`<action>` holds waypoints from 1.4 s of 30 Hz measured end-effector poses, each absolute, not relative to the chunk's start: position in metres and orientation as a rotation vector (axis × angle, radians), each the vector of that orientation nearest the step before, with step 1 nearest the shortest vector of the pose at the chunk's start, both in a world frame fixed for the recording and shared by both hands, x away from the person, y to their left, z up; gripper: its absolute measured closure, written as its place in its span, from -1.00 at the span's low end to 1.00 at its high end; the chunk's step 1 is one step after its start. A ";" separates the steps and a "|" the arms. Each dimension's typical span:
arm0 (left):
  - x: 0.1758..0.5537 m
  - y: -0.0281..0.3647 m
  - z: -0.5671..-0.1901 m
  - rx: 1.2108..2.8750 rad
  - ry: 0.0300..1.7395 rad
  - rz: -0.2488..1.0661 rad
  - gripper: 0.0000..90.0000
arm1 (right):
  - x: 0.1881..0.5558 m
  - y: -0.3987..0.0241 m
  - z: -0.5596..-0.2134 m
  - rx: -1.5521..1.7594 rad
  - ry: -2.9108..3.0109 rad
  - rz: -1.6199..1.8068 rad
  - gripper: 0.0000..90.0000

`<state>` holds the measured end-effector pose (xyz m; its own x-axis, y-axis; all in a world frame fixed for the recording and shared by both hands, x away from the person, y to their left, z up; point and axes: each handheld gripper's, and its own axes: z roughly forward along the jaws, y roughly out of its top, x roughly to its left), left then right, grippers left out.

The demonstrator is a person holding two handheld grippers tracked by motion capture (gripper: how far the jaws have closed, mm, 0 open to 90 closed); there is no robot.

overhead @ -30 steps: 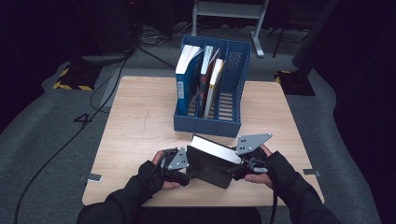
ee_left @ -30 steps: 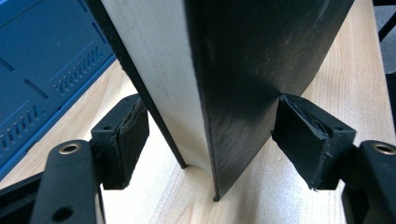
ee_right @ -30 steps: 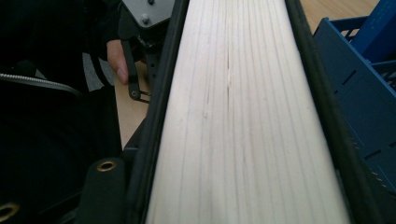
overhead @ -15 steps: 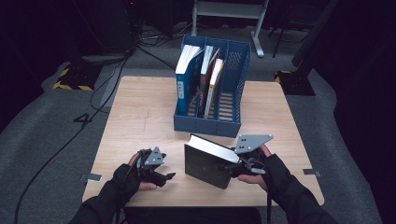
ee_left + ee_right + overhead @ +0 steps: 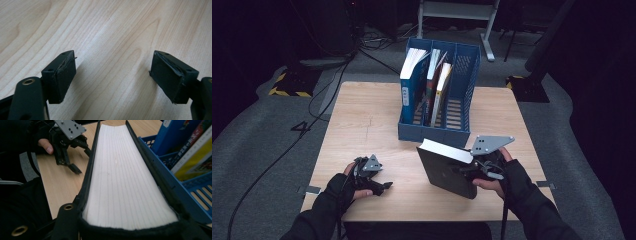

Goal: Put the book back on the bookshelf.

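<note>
right gripper [image 5: 467,172] clamps the black book [image 5: 444,172] upright; left gripper [image 5: 382,187], jaws just opened wide, empty. next: lift book into far rack [image 5: 462,70].

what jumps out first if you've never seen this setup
The black book, standing tilted on the table's near edge with its white page block up, clamped in the right gripper. Behind it stands a blue file rack holding three books. The left gripper sits apart at the near left, jaws open over bare wood.
</note>
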<state>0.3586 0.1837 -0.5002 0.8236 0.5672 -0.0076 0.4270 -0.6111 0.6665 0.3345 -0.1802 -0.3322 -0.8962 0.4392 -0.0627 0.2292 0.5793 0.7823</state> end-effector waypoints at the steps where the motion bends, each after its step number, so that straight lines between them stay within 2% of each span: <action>1: 0.359 0.184 -0.501 2.315 0.731 0.263 -0.58 | 0.334 -0.183 -0.331 0.560 2.558 1.210 0.17; 8: 0.361 0.184 -0.504 2.283 0.745 0.280 -0.67 | 0.332 -0.201 -0.323 0.622 2.521 1.190 0.17; 22: 0.362 0.184 -0.504 2.283 0.745 0.280 -0.67 | 0.336 -0.235 -0.288 0.746 2.403 1.147 0.17; 33: 0.361 0.184 -0.504 2.281 0.748 0.279 -0.67 | 0.340 -0.238 -0.256 0.765 2.302 1.161 0.17; 42: 0.361 0.184 -0.504 2.281 0.748 0.279 -0.67 | 0.365 -0.236 -0.238 0.833 2.227 1.149 0.17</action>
